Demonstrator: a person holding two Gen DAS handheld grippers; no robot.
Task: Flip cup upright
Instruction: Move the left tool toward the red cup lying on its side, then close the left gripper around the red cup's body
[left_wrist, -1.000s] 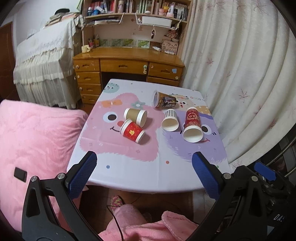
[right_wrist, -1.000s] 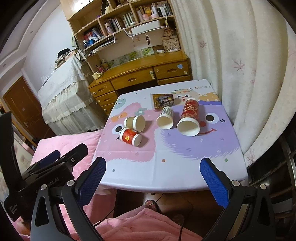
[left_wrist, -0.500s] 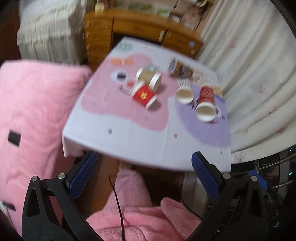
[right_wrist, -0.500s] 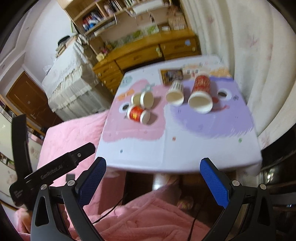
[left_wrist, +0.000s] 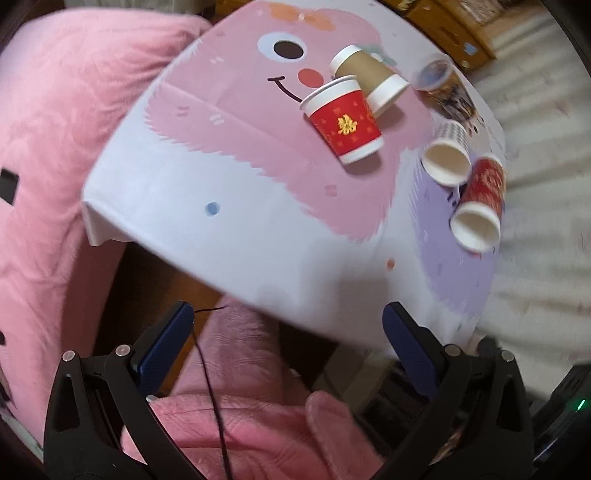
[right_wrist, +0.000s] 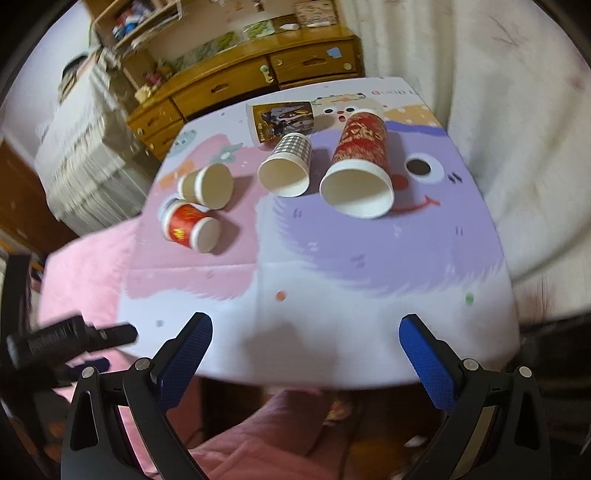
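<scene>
Several paper cups lie on their sides on the cartoon-print table (right_wrist: 332, 295). A short red cup (left_wrist: 343, 122) (right_wrist: 188, 225) lies next to a brown cup (left_wrist: 369, 79) (right_wrist: 208, 182). A checked white cup (left_wrist: 447, 155) (right_wrist: 288, 164), a tall red cup (left_wrist: 480, 203) (right_wrist: 360, 162) and a dark printed cup (left_wrist: 443, 85) (right_wrist: 282, 118) lie further right. My left gripper (left_wrist: 288, 347) is open and empty, short of the table's near edge (left_wrist: 221, 266). My right gripper (right_wrist: 306, 354) is open and empty over the near edge.
A pink blanket (left_wrist: 48, 155) lies left of the table and pink cloth (left_wrist: 251, 417) lies below the grippers. A wooden desk (right_wrist: 258, 74) with shelves stands beyond the table. A white curtain (right_wrist: 498, 92) hangs at the right. The left gripper's body (right_wrist: 66, 339) shows at lower left.
Both grippers have moved closer to the table and tilted down. The cups look larger. The cups have not moved. Both grippers stay open.
</scene>
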